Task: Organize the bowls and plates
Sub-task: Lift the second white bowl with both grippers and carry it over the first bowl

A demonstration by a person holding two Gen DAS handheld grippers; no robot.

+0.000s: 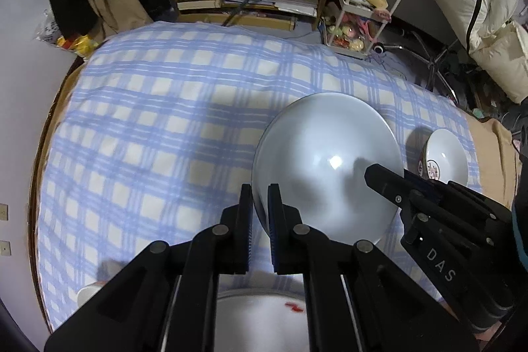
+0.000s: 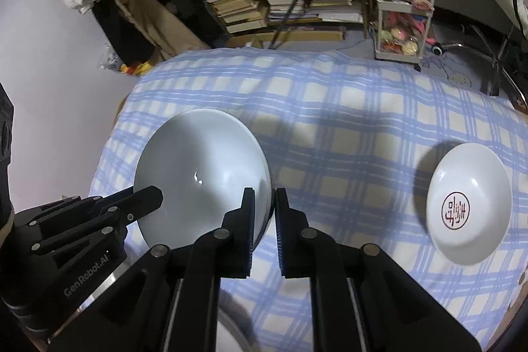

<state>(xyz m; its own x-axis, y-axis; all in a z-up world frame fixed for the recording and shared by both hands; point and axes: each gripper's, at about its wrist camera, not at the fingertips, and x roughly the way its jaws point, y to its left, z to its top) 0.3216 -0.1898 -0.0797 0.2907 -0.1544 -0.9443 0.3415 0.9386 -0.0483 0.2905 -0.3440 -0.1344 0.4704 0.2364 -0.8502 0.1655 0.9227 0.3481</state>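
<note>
Above the blue-checked cloth (image 2: 346, 134), the left gripper (image 1: 260, 200) and right gripper (image 2: 265, 203) each clamp the rim of the large pale-grey ceramic plate (image 1: 326, 167), the small white stamped bowl (image 2: 468, 203) lying at three o'clock.

Large plain white plate (image 1: 326, 167), glossy, tilted, raised above the blue-checked worktop (image 1: 158, 121), rim pinched on opposite sides. Small white bowl (image 2: 468, 203) with red round emblem inside, upright on cloth, well apart. Another white dish (image 1: 260, 315) below, mostly hidden.
</note>
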